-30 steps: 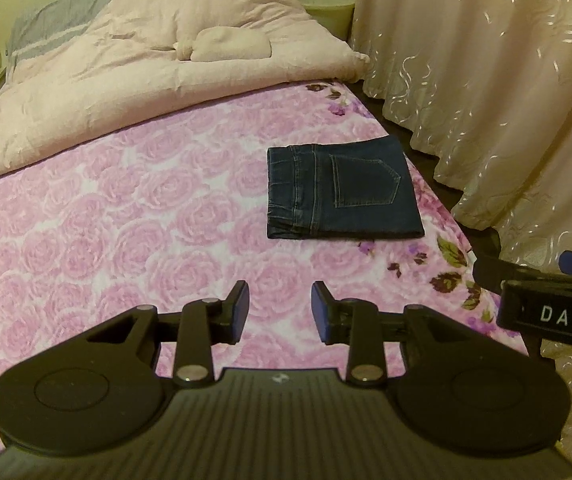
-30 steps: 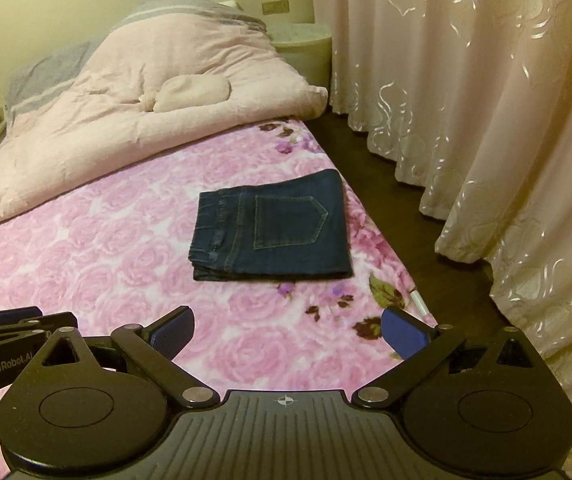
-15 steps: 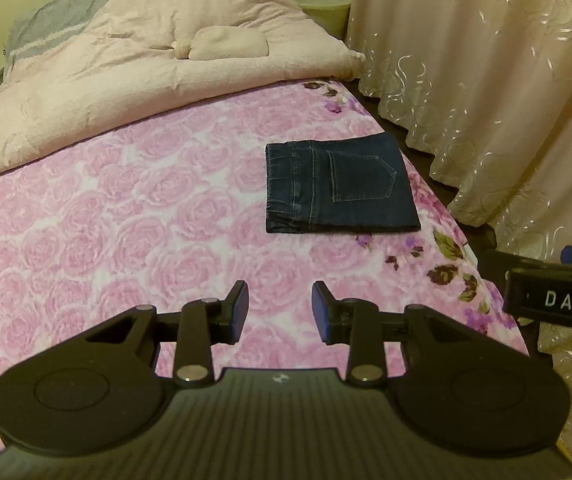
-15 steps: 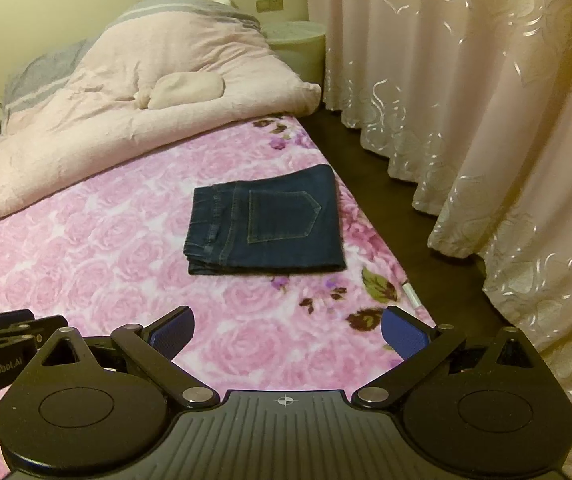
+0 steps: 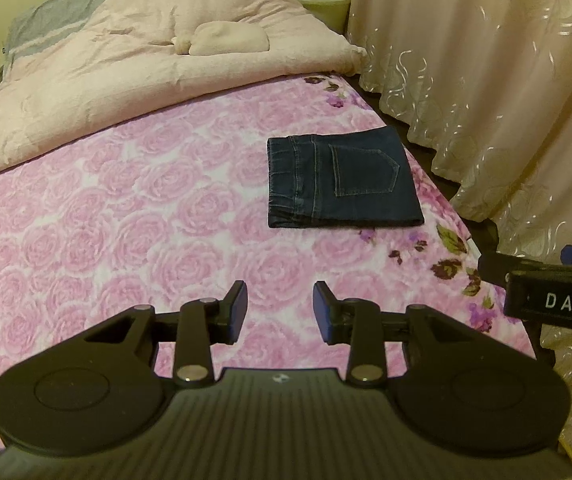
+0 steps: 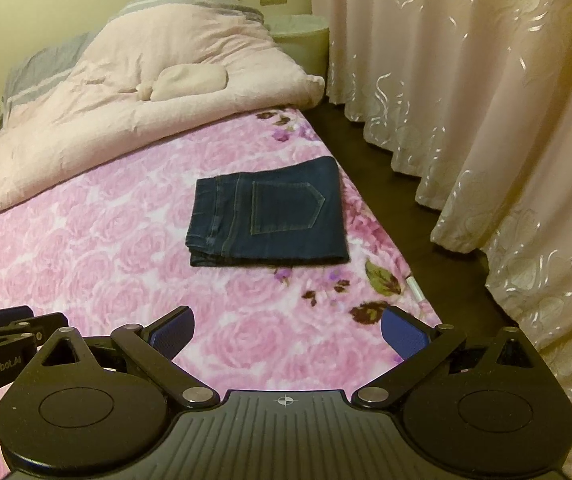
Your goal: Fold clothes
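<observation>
Left wrist view showed the left gripper (image 5: 280,308) partly open with nothing between its jaws, above the pink flowered bedspread (image 5: 126,216). Folded jeans (image 5: 341,178) lay flat near the bed's curtain-side edge, well ahead of both grippers. Right gripper (image 6: 287,334) stood wide open and empty.

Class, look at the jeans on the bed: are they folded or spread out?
Folded. The jeans form a compact rectangle, back pocket up, with stacked layers visible at the waistband edge.
</observation>
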